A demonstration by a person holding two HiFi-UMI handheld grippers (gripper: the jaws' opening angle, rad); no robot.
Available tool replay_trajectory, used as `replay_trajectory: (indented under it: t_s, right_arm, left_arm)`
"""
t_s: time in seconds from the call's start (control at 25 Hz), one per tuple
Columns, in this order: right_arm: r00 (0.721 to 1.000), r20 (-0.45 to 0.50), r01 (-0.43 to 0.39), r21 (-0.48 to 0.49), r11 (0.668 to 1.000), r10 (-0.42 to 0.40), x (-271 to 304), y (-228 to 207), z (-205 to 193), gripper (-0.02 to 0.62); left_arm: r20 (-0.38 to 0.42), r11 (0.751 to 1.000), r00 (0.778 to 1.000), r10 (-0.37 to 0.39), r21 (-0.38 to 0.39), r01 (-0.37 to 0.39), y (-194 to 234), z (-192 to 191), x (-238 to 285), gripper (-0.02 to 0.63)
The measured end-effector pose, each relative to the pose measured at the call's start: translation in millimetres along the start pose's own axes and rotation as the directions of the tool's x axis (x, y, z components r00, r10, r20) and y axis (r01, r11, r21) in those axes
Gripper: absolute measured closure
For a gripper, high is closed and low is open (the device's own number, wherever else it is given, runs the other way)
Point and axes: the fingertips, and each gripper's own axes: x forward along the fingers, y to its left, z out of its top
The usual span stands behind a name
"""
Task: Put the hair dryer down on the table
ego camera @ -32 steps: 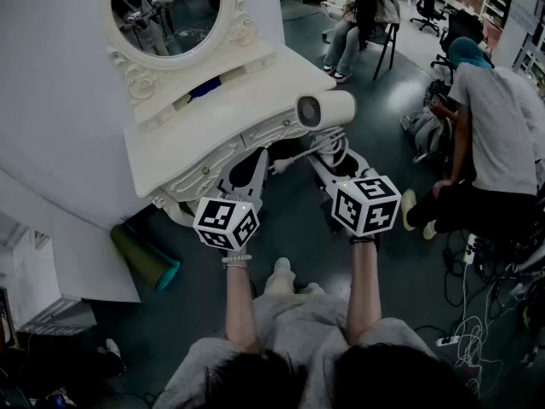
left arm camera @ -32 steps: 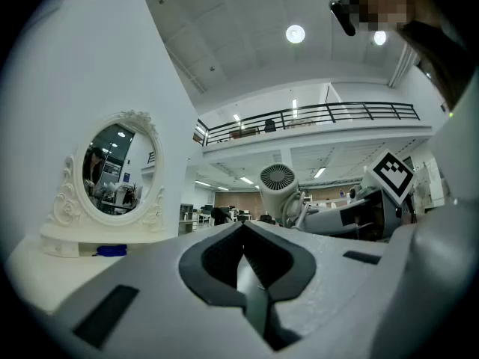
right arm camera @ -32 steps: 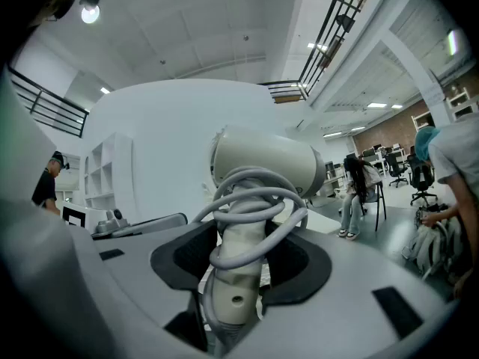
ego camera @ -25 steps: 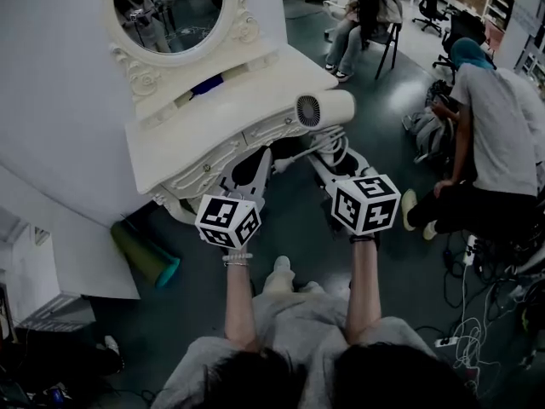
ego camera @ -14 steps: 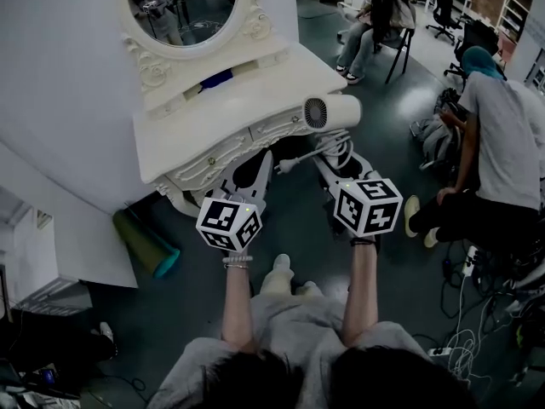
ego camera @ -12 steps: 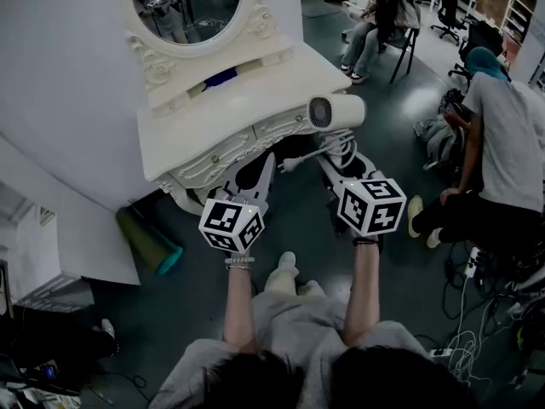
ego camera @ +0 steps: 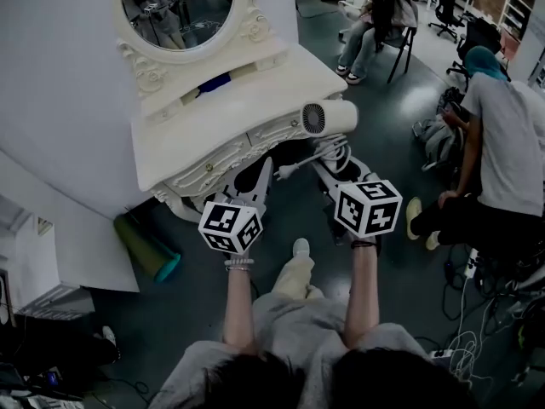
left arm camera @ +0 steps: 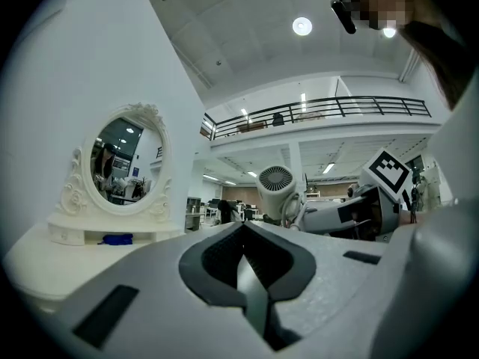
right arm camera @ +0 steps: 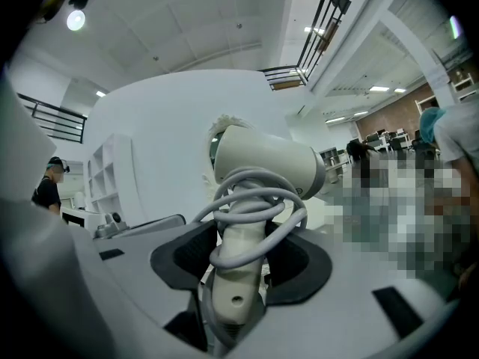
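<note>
Right tool (right arm camera: pixel 238 271) clamps hair dryer (right arm camera: pixel 262 163) beside corner of table (ego camera: pixel 213 124).

tabletop (ego camera: pixel 243 107) front strip bare, easy way in from front; mirror (ego camera: pixel 179 7) blocks back, wall (ego camera: pixel 60 75) tight on left

A teal roll (ego camera: pixel 146 250) and tangled cables (ego camera: pixel 464 331) lie on the dark floor (ego camera: pixel 392 135).

Left gripper (left arm camera: pixel 243 238), right gripper (right arm camera: pixel 238 256): pale grey shells, black-and-white marker cubes (ego camera: pixel 230 227); wrist bracelet (ego camera: pixel 238 263); grey trousers (ego camera: pixel 289 313), pale shoe (ego camera: pixel 301 247).
</note>
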Motion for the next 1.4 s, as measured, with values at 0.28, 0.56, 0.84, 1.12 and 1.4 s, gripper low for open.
replay_trajectory:
  t_s: [0.28,0.56,0.84,1.12,1.4]
  right_arm:
    - [0.999,-0.026,0.021,-0.003,1.0,-0.021,26.0,-49.5,7.3,0.399]
    - [0.999,-0.042,0.023,0.004,1.0,-0.023,70.1,-86.1,19.3,0.399]
    - [0.997,-0.071,0.022,-0.016,1.0,-0.023,106.2,-110.2,42.5,0.399]
    - [0.995,-0.099,0.022,-0.016,1.0,-0.024,145.9,-125.5,51.0,0.399]
    - [0.994,-0.111,0.001,0.002,1.0,-0.001,188.9,-144.4,54.9,0.399]
  left_arm:
    - [-0.012,0.999,1.0,-0.027,-0.026,0.027,12.5,-17.9,56.6,0.601]
    - [-0.018,0.999,0.999,-0.03,-0.018,0.03,45.0,-16.1,106.7,0.601]
    - [0.004,0.998,0.999,-0.042,-0.05,0.042,69.3,-8.8,156.0,0.601]
    - [0.024,0.996,0.999,-0.043,-0.072,0.045,105.1,-1.3,187.3,0.601]
    - [0.017,0.997,0.999,-0.032,-0.064,0.033,137.1,-1.9,219.0,0.601]
